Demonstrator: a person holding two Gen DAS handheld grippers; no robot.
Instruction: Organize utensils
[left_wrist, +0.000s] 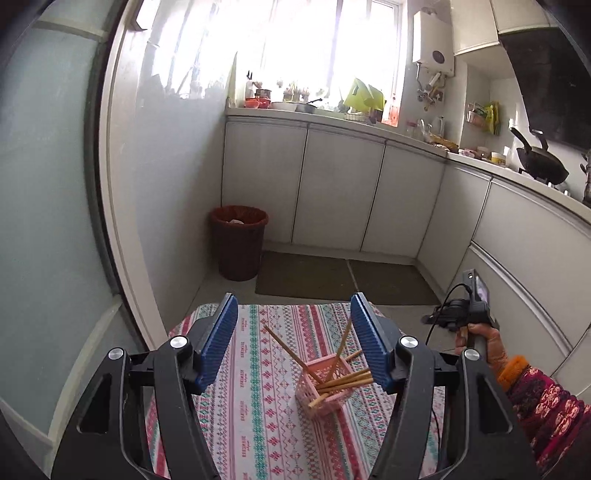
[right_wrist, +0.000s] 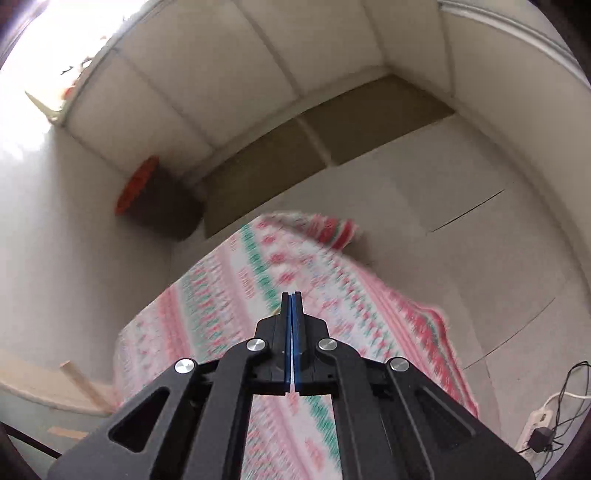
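Take the pink basket (left_wrist: 325, 384) as your reference landmark: it stands on the patterned cloth of the worktop (left_wrist: 258, 406), and the chopsticks (left_wrist: 343, 382) are in it or resting across its rim. One stick leans out of the basket up and to the left, one rises nearly upright, and a bundle lies almost level, its long axis running from the basket's near left corner out past its right wall. Your left gripper (left_wrist: 291, 343) has its jaws apart with nothing between the pads; the basket sits just ahead of and below them, offset toward the right-hand pad, which overlaps the far ends of the level bundle in the left wrist view. Contact there cannot be confirmed. Your right gripper (right_wrist: 291, 299) has its jaws pressed fully together; a sliver of something pale shows at its left edge, too small to identify, so whether anything is clamped cannot be told. In the left wrist view your right hand (left_wrist: 480, 339) is well to the right of the basket and beyond it. Judged from this, the left hand is nearer. Align its pads across the level bundle's long axis, not along it.
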